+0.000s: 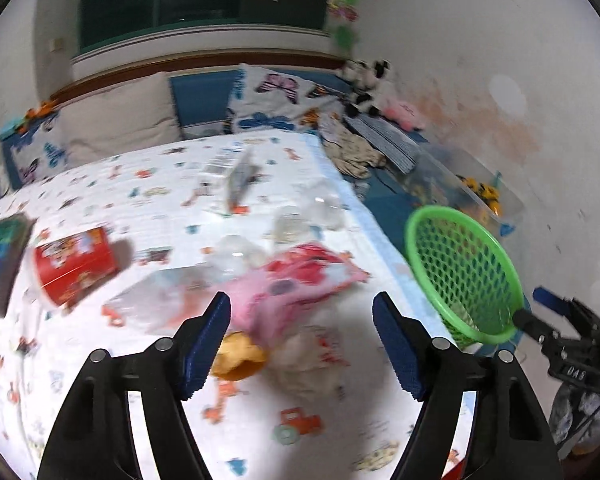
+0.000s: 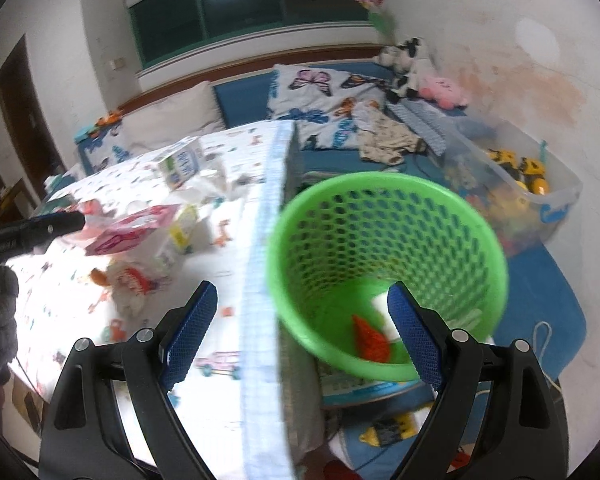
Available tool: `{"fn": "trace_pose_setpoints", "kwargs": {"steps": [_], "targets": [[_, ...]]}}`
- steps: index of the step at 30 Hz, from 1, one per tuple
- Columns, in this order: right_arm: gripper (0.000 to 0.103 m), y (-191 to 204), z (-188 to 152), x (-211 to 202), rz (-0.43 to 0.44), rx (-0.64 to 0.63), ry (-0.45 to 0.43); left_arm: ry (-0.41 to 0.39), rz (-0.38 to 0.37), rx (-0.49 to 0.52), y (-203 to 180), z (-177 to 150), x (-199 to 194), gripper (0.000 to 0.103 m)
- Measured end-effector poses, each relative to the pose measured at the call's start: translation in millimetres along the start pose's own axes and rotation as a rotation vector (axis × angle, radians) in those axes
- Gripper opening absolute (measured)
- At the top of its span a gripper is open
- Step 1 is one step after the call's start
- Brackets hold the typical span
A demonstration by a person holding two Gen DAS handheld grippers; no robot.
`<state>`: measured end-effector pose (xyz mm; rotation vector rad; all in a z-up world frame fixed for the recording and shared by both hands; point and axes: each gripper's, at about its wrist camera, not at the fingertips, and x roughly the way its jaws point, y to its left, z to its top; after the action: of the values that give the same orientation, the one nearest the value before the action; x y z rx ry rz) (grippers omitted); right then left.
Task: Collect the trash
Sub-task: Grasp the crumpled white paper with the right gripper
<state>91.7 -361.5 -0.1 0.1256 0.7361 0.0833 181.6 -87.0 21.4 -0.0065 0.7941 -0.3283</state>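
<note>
Beside the bed [image 2: 220, 400], off its right-hand edge, sits the green basket [image 2: 384, 276], a round plastic bin with a honeycomb mesh wall and a smooth rim. Inside the basket lie an orange ridged scrap [image 2: 370, 340] and a white piece [image 2: 380, 304]. The right hand-held gripper [image 2: 300, 336] hangs over the basket's near rim with its blue ribbed pads spread wide and nothing between them. Left of the basket, on the bed's white quilted cover printed with little vehicles, trash is scattered: a crinkled pink and red wrapper [image 1: 304, 280], clear plastic bags [image 1: 236, 256], a yellow-orange lump [image 1: 238, 354], a crumpled white wrapper [image 1: 312, 354] and a red cylindrical tin [image 1: 74, 266] lying on its side. The left hand-held gripper [image 1: 300, 340] is held above the wrappers, its jaws wide apart and empty. Behind the basket, by the wall, a clear plastic tub [image 2: 556, 196] holds yellow toy vehicles. Motion blur makes any printing unreadable.
</note>
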Motion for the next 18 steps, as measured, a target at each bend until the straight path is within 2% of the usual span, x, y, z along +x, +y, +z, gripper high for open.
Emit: {"fn": "trace_pose_setpoints", "kwargs": {"steps": [7, 18], "targets": [[0.087, 56.0, -2.6, 20.5, 0.096, -0.07, 0.041, -0.02, 0.034, -0.065, 38.1, -9.0, -17.7, 0.068], [0.083, 129.6, -11.0, 59.1, 0.203, -0.167, 0.104, -0.021, 0.053, -0.102, 69.3, -24.8, -29.0, 0.063]]}}
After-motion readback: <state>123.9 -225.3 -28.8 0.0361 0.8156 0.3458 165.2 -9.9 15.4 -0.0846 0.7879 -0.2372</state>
